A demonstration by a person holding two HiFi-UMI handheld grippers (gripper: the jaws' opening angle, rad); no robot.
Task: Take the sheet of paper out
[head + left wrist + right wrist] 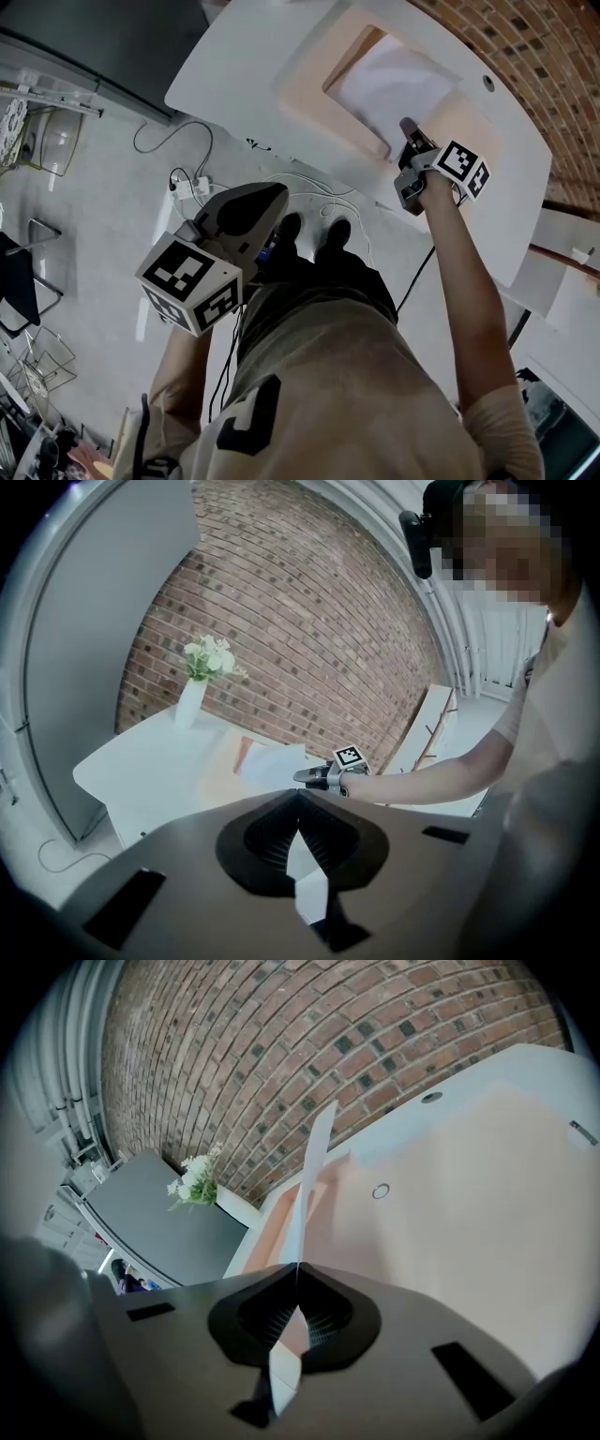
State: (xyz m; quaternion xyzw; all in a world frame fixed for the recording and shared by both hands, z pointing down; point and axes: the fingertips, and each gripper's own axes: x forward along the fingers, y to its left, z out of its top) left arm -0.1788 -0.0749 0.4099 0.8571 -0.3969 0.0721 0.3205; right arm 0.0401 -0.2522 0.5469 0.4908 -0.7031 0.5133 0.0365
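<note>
Grey-shelled, the left gripper (pixel 272 199) is being held close to the person's body at the near left, its jaws being pressed together on nothing. Farther off to the right, the right gripper (pixel 410 131) is being held out over the white table (pixel 234 66), with its jaws being clamped on the near edge of the sheet of paper (pixel 394 84). The sheet is lying in the opening of the peach tray (pixel 305 105), and its pinched edge is appearing tilted up. Lifting out is judged to be in hand. Next, the sheet is needing to be drawn up and nearward, clear of the tray's rim, gently enough that nothing is being torn. Beyond, a brick wall (pixel 525 47) is being seen.
</note>
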